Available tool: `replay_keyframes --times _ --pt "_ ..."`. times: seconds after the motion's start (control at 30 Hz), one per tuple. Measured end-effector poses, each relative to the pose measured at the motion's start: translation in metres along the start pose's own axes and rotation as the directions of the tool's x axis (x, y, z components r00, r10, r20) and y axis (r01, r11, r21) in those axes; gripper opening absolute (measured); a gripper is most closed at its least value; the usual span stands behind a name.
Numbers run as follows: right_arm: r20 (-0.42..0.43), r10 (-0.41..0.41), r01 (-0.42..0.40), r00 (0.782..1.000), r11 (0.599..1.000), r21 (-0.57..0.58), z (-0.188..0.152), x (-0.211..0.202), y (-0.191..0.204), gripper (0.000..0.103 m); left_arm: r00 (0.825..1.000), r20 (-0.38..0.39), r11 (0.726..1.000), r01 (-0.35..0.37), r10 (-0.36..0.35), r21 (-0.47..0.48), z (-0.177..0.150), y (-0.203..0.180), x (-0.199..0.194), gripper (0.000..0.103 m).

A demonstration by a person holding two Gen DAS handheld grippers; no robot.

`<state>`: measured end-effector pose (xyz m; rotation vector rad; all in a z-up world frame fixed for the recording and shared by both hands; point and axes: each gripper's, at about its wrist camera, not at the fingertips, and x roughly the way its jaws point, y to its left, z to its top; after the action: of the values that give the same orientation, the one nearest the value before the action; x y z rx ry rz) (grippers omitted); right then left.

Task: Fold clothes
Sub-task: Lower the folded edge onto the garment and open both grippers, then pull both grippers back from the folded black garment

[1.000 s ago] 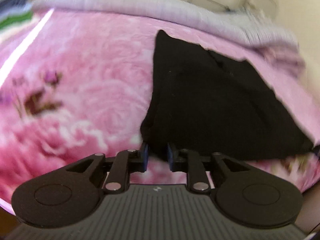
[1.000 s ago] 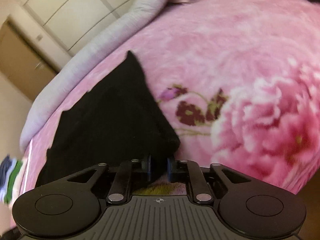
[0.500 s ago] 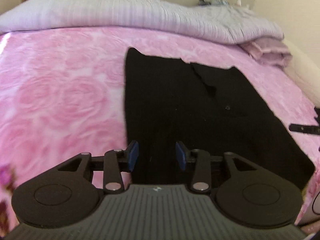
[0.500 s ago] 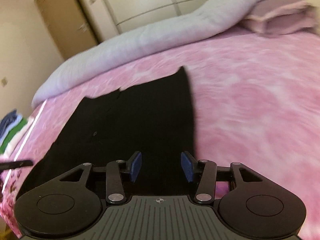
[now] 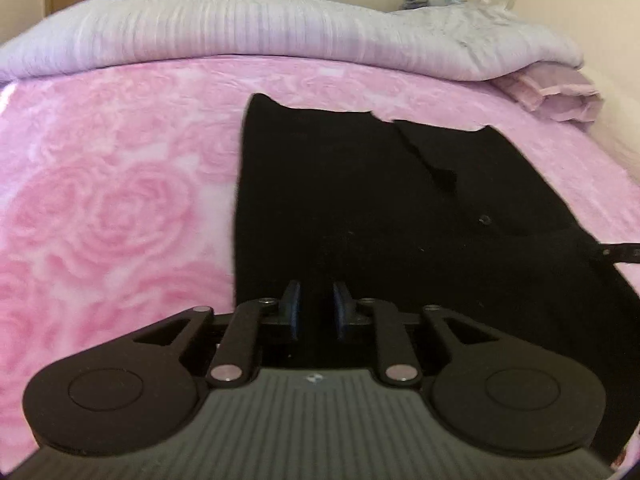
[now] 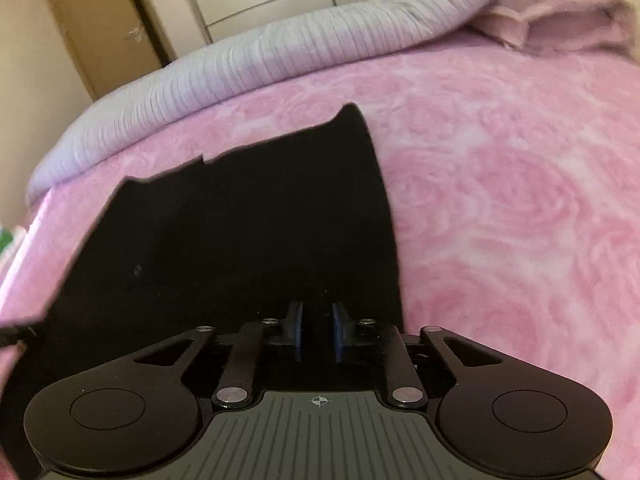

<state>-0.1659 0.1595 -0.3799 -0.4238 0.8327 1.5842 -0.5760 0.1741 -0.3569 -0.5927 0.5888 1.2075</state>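
Black garment (image 5: pixel 360 208) spread flat on plush pink rose-patterned bed blanket (image 5: pixel 112 208), ribbed lilac quilt (image 5: pixel 256 32) rolled behind, left gripper (image 5: pixel 316 312) and right gripper (image 6: pixel 317 332) over its near edge, blue-padded jaws narrowly parted, holding nothing
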Motion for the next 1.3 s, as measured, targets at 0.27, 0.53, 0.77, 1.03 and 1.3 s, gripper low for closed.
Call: replay_keyframes --times 0.27,0.53,0.77,1.03,1.3 --pt "0.152 -0.057 0.077 0.987 0.988 -0.134 0.0 -0.037 0.039 0.06 0.989 0.095 0.987 -0.125 0.115 0.097 -0.007 -0.019 -0.013 0.015" --pt "0.078 -0.112 0.12 0.991 0.987 -0.104 -0.022 0.002 0.017 0.06 0.995 0.074 0.994 -0.072 0.066 0.088 -0.024 -0.021 -0.003 0.025" --pt "0.151 -0.202 0.213 0.968 0.975 -0.062 -0.045 -0.071 0.014 0.049 0.991 0.118 0.996 -0.076 0.07 0.052 -0.038 -0.014 -0.075 0.01" --pt "0.13 -0.206 0.231 0.97 0.948 -0.217 -0.137 -0.103 0.052 0.049 0.988 0.025 0.985 -0.155 0.154 0.075 -0.113 -0.051 -0.106 0.011" --pt "0.043 -0.226 0.227 0.973 0.974 -0.016 -0.151 -0.155 0.053 0.05 0.97 -0.043 0.97 -0.24 0.238 -0.043 -0.125 -0.071 -0.162 0.021"
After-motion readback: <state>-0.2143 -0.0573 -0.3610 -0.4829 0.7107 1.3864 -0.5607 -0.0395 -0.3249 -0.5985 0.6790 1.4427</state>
